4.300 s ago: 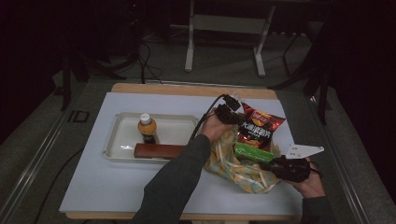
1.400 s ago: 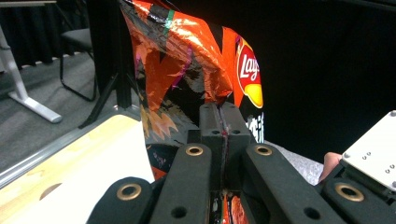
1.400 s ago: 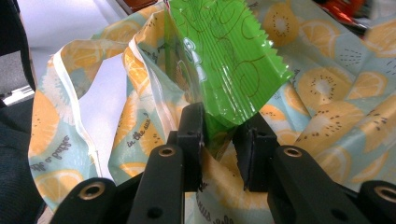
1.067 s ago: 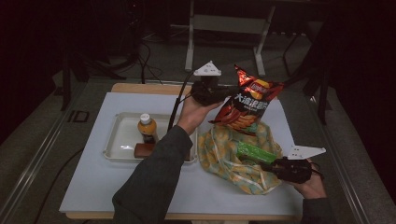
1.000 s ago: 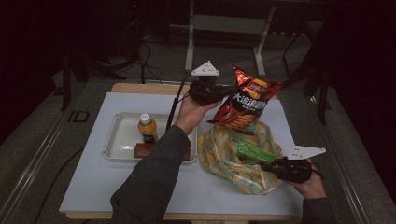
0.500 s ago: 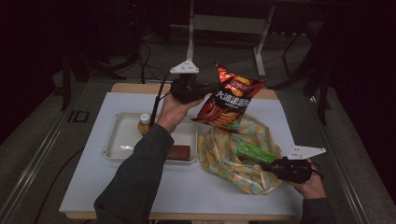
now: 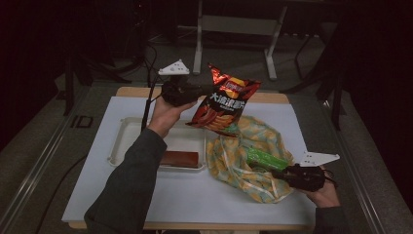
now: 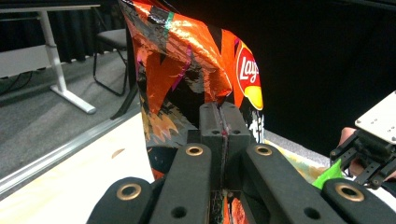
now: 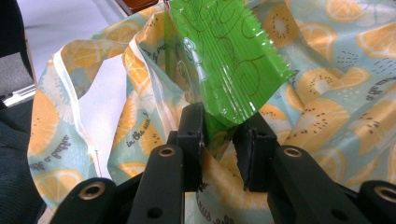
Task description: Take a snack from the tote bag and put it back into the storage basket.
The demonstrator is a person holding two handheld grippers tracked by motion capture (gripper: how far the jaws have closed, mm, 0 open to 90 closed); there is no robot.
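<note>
Two grippers busy: left gripper (image 7: 203, 91) clamped tight on crinkly red-orange foil chip bag (image 7: 223, 103), lifted above the white table's far edge; right gripper (image 7: 280, 173) partly closed on green plastic packet (image 7: 265, 160) over fruit-print bag (image 7: 238, 161), near right corner.

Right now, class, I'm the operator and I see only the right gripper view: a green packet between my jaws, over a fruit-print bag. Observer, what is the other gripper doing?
Observer: The left gripper is shut on a red crisp bag, held in the air above the table.
Operator: Anything beside the fruit-print bag?
Observer: A white tray lies to its left, with a brown bar in it.
</note>
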